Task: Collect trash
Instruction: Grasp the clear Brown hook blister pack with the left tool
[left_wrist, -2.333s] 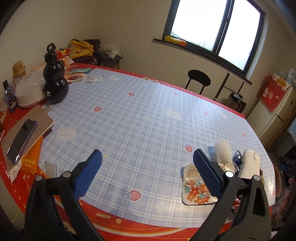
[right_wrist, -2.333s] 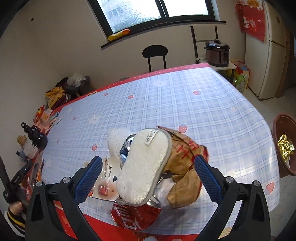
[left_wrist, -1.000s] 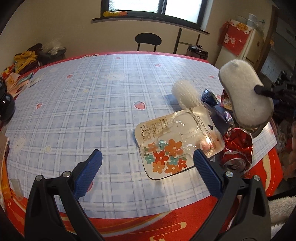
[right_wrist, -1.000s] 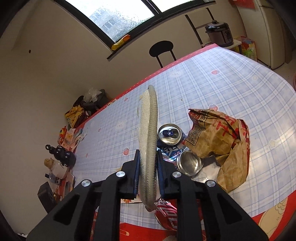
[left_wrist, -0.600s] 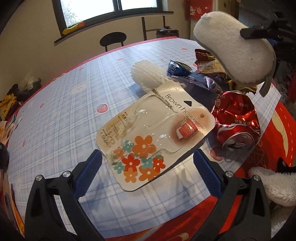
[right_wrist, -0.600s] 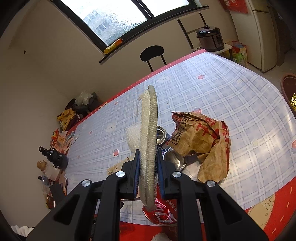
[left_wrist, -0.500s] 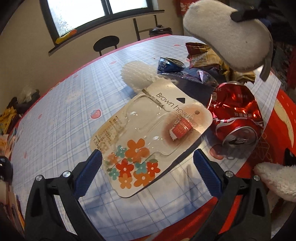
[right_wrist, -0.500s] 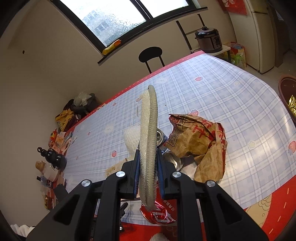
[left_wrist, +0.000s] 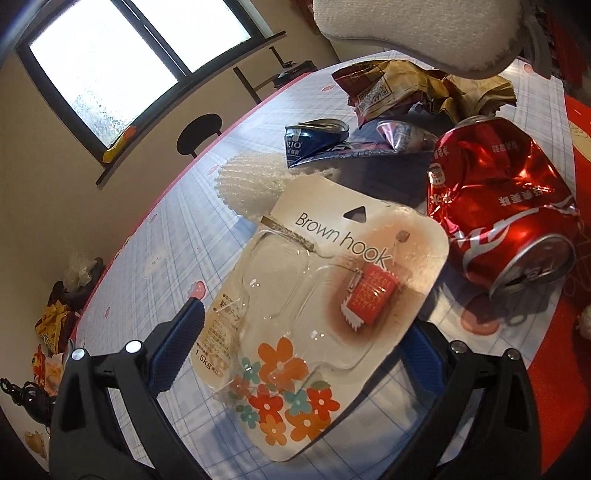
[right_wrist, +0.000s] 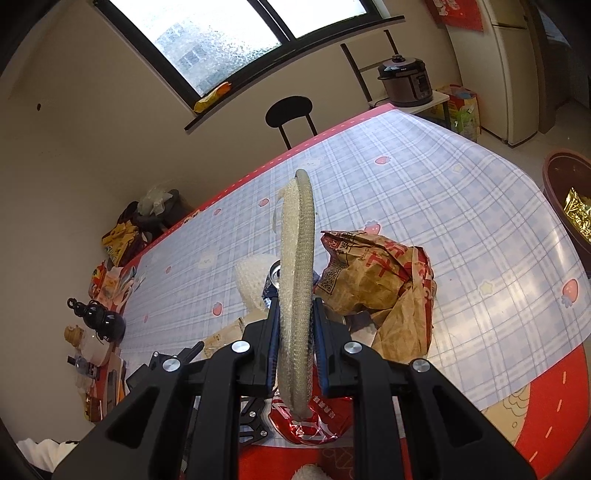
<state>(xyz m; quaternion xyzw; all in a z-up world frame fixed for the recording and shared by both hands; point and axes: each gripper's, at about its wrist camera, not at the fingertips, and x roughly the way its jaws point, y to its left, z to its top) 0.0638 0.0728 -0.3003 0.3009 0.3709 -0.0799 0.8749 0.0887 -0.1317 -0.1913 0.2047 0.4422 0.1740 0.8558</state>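
Your left gripper has closed in, fingers wide around the hook package; right gripper clamps the insole

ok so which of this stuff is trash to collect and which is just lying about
Trash:
hook packet
red can
blue can
paper bag
foam net
insole, in the right claw

Lying about:
black gourd bottle
rice cooker
chair

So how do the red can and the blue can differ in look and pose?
The red can is crumpled but keeps its round body and lies on its side, its top toward the left-wrist camera. The blue can is crushed much flatter and sits farther back, beside the brown bag. Both lie on the table, and neither is held.
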